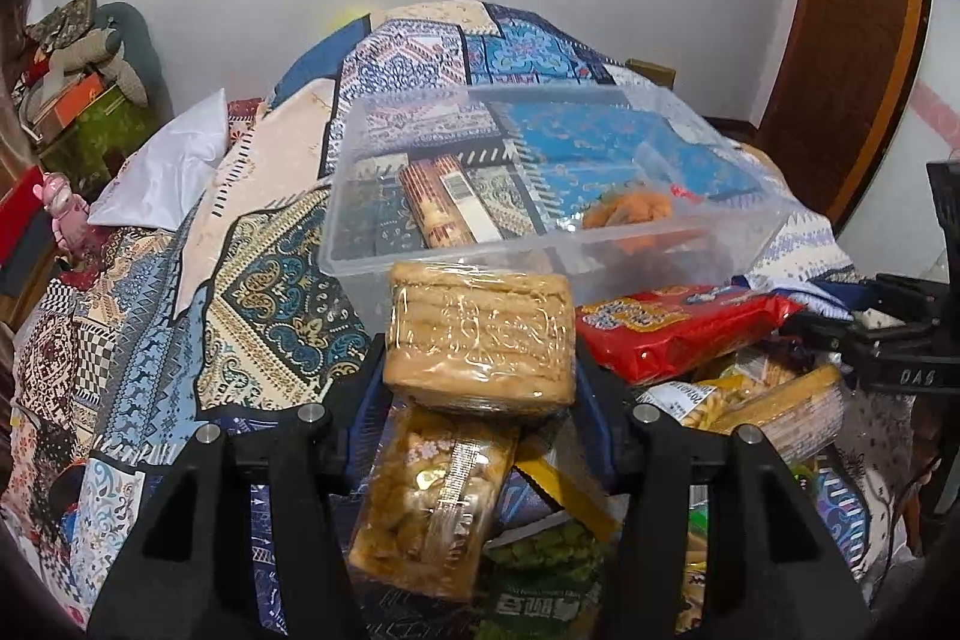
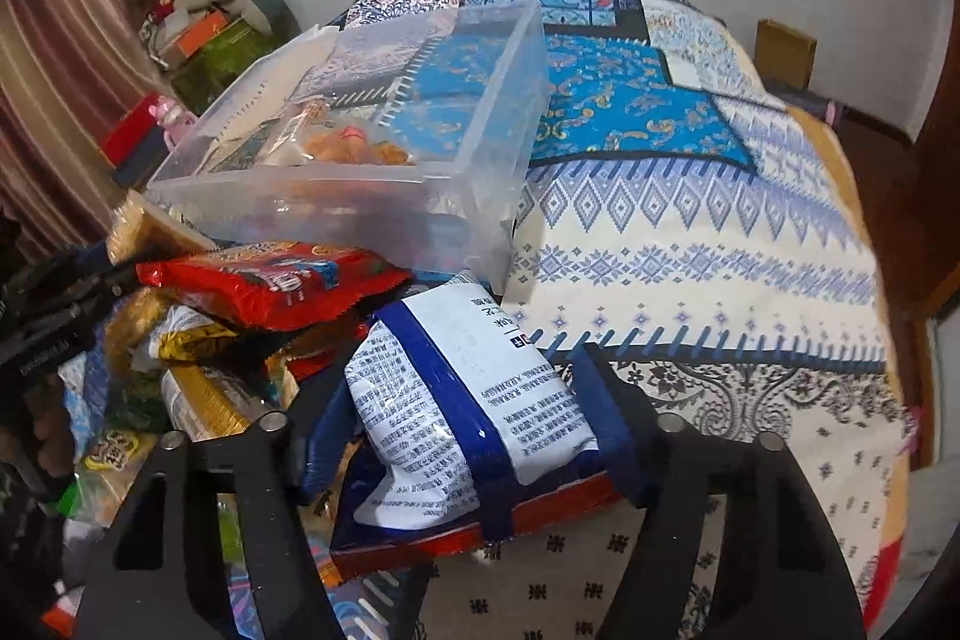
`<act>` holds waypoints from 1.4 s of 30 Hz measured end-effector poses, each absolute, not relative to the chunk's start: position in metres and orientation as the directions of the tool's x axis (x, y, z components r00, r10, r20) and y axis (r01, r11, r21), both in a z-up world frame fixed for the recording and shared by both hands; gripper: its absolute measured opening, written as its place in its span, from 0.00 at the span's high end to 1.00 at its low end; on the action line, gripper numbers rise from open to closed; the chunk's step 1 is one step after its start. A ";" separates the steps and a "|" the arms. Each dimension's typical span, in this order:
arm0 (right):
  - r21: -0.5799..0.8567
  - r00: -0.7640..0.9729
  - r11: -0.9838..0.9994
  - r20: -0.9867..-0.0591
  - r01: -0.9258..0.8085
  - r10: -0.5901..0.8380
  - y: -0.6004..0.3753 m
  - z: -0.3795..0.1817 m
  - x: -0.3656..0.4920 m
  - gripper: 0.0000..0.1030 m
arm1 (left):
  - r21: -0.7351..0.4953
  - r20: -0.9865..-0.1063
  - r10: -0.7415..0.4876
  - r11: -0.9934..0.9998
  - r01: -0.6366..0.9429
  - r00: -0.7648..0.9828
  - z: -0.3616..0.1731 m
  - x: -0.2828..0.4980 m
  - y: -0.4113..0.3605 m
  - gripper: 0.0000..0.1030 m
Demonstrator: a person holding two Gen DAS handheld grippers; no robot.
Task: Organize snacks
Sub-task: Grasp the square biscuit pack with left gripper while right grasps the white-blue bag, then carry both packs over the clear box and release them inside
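At the lower centre of each view we hold a snack, our left gripper closed on a biscuit pack, our right gripper closed on a white-and-blue packet, so next we should carry both up into the clear bin on the bed.

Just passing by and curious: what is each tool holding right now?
Left tool: closed on a wrapped stack of biscuits.
Right tool: closed on a blue and white snack bag.
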State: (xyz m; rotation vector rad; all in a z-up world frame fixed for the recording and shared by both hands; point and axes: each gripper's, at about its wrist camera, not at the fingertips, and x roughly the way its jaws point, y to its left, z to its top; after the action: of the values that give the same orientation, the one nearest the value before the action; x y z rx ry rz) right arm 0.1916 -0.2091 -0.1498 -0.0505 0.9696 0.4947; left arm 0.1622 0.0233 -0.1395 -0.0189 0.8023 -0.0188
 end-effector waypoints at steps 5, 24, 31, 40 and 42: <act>0.120 0.497 0.897 -0.797 -0.426 0.343 -0.209 -0.141 0.186 0.41 | -0.035 -0.692 -0.029 0.999 0.007 0.722 -0.122 0.154 0.026 0.47; 0.145 0.658 0.884 -0.617 -0.444 0.432 -0.206 -0.050 0.172 0.41 | -0.085 -0.600 -0.049 0.996 -0.003 0.799 -0.066 0.163 0.037 0.47; 0.131 0.681 0.891 -0.599 -0.435 0.420 -0.176 -0.050 0.214 0.41 | -0.094 -0.611 -0.057 0.996 -0.001 0.790 -0.070 0.199 0.038 0.47; 0.086 0.652 0.901 -0.661 -0.424 0.370 -0.147 -0.077 0.260 0.41 | -0.102 -0.671 -0.088 0.994 0.025 0.736 -0.101 0.245 0.031 0.47; 0.084 0.646 0.908 -0.676 -0.411 0.355 -0.143 -0.085 0.269 0.41 | -0.108 -0.687 -0.094 0.994 0.027 0.721 -0.110 0.253 0.030 0.47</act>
State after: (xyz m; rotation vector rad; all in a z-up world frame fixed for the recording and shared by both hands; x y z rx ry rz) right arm 0.2689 -0.1431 -0.0853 -0.0797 0.7509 0.4365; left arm 0.2527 0.0296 -0.1102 -0.0925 0.7630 -0.0671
